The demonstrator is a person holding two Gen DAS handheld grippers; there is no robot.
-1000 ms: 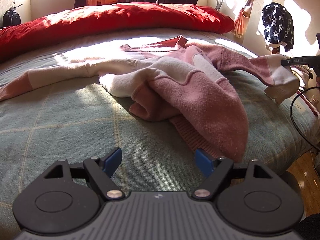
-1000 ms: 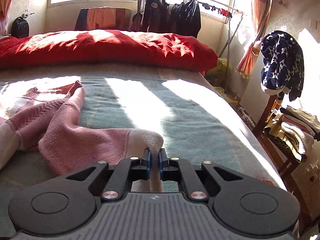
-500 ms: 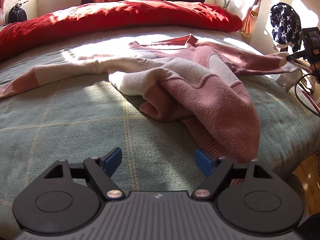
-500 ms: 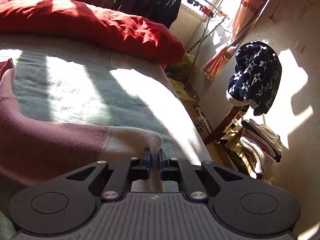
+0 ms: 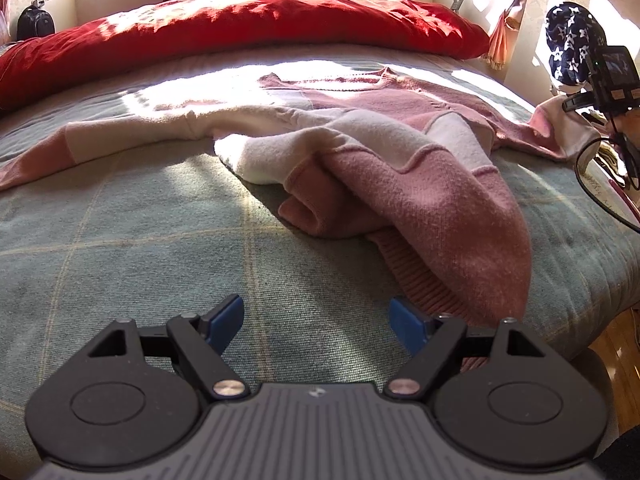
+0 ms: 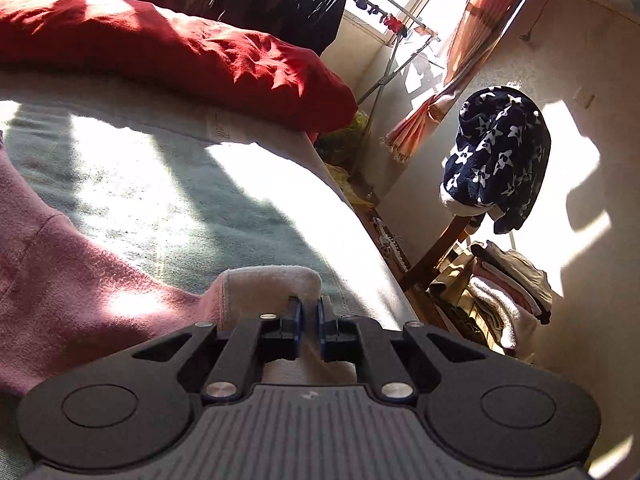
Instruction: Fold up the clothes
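Bed: sweater cuff between right tool pads.

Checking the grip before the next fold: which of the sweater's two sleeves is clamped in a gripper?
The sleeve stretched toward the bed's right edge; the right gripper pinches its pale cuff. The other sleeve lies loose, ungripped.

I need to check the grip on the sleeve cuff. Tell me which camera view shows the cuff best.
The right wrist view. There the white cuff sits close up, pinched between the shut jaws of the right hand-held gripper. The left wrist view shows the cuff only far off at the bed's right edge, small and partly hidden by the gripper's camera.
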